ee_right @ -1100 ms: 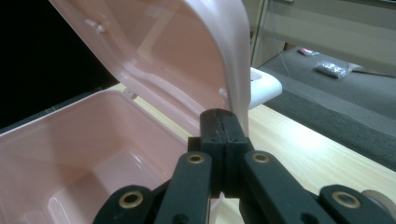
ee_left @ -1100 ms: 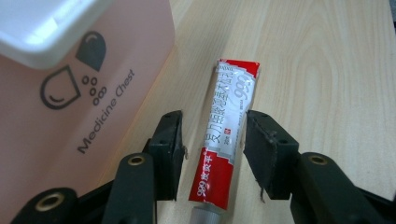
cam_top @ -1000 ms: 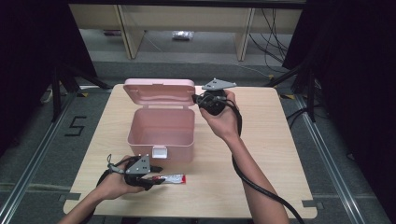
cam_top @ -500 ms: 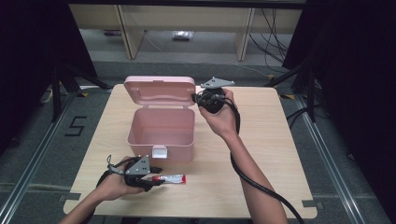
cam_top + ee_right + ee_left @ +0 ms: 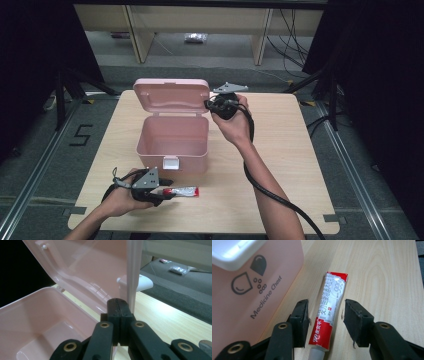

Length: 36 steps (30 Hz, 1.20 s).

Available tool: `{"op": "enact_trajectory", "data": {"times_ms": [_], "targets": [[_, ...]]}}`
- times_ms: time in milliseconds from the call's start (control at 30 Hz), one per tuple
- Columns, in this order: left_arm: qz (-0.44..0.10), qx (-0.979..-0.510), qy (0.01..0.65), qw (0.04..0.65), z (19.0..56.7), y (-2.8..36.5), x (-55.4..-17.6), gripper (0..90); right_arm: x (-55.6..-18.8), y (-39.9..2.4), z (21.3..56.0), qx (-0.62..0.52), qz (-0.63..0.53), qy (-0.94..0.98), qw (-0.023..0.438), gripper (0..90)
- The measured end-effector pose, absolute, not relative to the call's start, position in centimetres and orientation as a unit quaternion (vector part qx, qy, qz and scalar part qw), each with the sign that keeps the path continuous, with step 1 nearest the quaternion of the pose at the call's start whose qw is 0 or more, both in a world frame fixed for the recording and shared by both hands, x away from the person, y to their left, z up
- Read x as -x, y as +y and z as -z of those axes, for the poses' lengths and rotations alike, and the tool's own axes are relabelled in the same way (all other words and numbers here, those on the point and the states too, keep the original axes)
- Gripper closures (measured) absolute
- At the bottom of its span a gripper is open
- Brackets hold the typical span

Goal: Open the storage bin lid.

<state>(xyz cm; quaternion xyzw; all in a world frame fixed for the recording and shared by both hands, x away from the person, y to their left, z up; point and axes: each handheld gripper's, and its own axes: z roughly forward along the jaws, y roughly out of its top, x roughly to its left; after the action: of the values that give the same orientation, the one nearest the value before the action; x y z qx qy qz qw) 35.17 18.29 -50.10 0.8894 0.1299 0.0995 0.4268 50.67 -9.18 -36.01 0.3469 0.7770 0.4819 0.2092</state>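
Below, left gripper (image 5: 325,322) spread open around red tube (image 5: 328,315); right gripper (image 5: 119,307) pressed closed beside pink box lid (image 5: 171,95).

Tube (image 5: 180,191) on table (image 5: 295,165), just before open box (image 5: 172,142)

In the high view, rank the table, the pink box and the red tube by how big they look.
1. Light wooden table
2. Open pink plastic medicine chest
3. Red and silver ointment tube, between the left gripper's open fingers

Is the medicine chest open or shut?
Open: the medicine chest has its lid swung up behind, interior exposed, right gripper at the lid's edge.
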Motion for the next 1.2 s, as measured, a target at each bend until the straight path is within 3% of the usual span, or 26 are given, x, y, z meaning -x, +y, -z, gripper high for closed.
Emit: {"op": "enact_trajectory", "data": {"times_ms": [333,1200], "targets": [[-0.101,-0.887,0.134,0.431,50.0,18.2,-35.0,54.2,-51.3,-8.5,36.0,-0.35,-0.471,0.776,0.23,90.0],[-0.104,-0.887,0.131,0.429,49.9,18.6,-34.8,54.1,-53.2,-7.0,38.0,-0.379,-0.435,0.788,0.216,90.0]]}}
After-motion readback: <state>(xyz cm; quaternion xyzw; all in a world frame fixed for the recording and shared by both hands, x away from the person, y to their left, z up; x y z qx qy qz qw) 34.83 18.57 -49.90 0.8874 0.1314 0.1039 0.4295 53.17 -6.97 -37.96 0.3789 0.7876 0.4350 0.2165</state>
